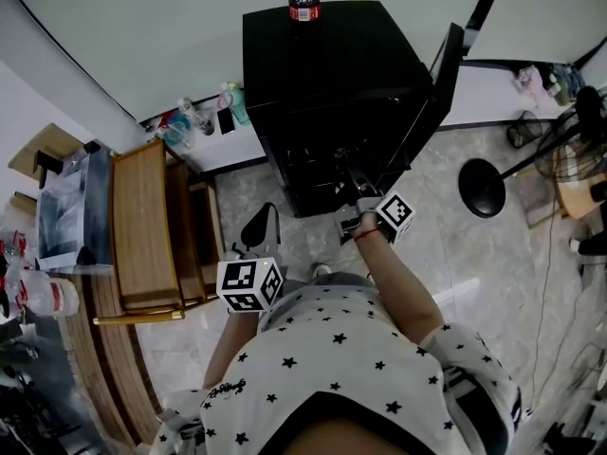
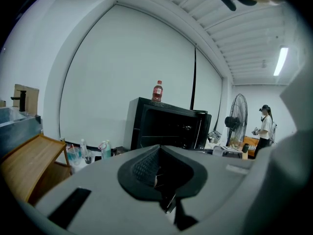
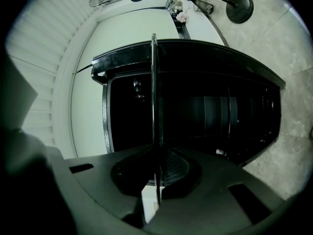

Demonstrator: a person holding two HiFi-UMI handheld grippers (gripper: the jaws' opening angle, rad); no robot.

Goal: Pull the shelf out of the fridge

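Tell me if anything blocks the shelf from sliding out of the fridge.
Nothing visible does. The right gripper is clamped on the edge of the shelf, and the door of the fridge stands open, off to one side.

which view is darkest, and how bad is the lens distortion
Right gripper view is darkest: the fridge interior is near black, the shelf only a thin pale line, corners vignetted. Left gripper view is brightest, with glare off the ceiling light and the wall edges strongly bowed. Head view is evenly lit, walls curved, the fridge a black block.
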